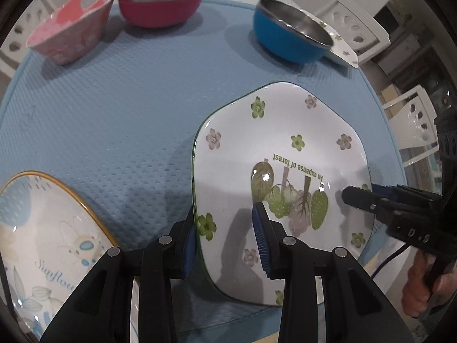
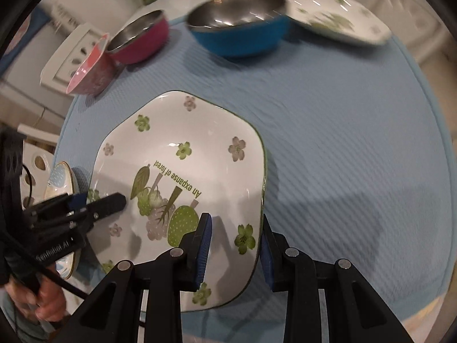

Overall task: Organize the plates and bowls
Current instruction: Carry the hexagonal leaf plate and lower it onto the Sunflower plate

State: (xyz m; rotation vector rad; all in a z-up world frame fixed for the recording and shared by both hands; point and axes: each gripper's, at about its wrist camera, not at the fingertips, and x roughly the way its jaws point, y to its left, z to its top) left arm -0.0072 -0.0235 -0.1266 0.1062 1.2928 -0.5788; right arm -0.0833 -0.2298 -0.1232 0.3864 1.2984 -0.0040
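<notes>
Plate [image 1: 285, 154] gripped amid 3 bowls [image 1: 161, 1].

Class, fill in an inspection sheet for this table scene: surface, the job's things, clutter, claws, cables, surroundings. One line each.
Surface: blue textured mat over a pale table.
Job's things: forest plate held at two opposite edges; a second like plate behind the blue bowl; magenta bowl; pink bowl; sunflower plate at the mat's edge.
Clutter: blurred small items at the table's far edge, not identifiable.
Claws: left claw and right claw each pinch the forest plate's rim.
Cables: black cable trailing from the left claw.
Surroundings: white chairs around the table.
</notes>
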